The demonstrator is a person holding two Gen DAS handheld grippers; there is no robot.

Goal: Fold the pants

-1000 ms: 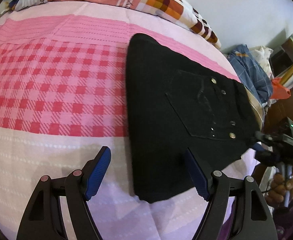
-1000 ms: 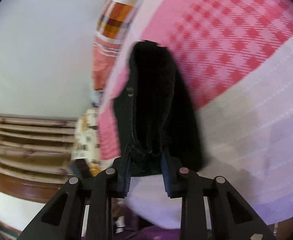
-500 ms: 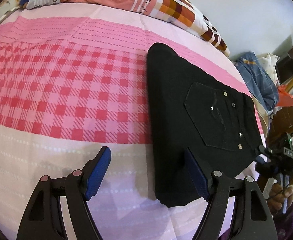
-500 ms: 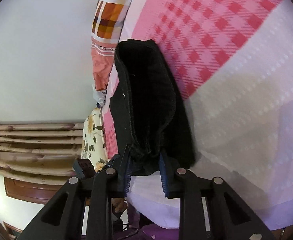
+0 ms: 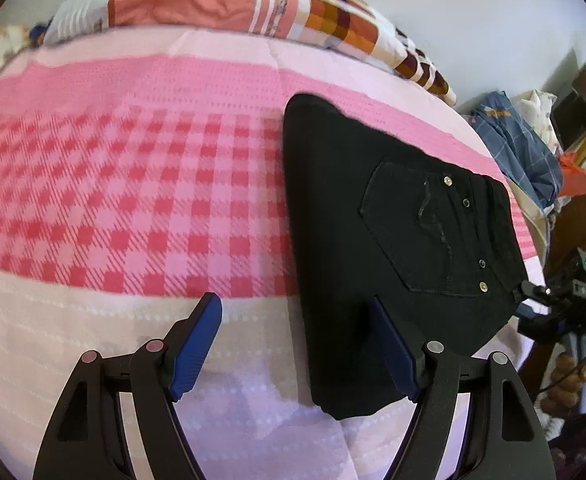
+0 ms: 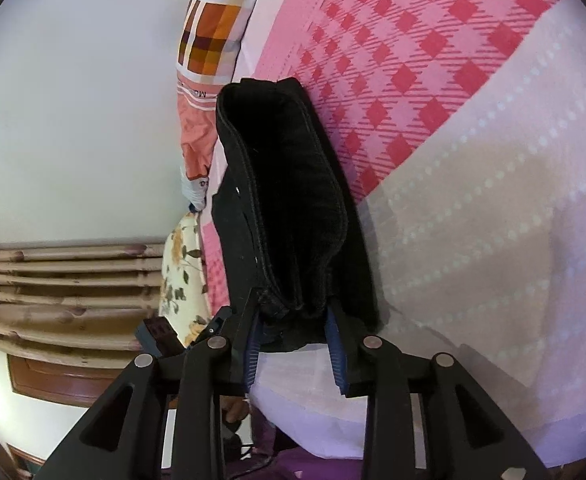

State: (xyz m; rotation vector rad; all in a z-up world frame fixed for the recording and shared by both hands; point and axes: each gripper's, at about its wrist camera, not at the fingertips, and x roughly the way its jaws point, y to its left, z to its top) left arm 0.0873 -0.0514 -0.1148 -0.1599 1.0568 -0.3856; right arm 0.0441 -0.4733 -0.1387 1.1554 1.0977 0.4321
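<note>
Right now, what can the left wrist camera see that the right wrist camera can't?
Only the left wrist view shows the back pocket with its shiny studs, and the open left gripper.

Only the right wrist view shows the right gripper, opening, with bunched black cloth between its pads, plus a flowery pillow.

Both show the black pants on the pink checked bedspread.

Pink checked bedspread, orange patchwork pillow, heaped clothes, floral cushion
</note>
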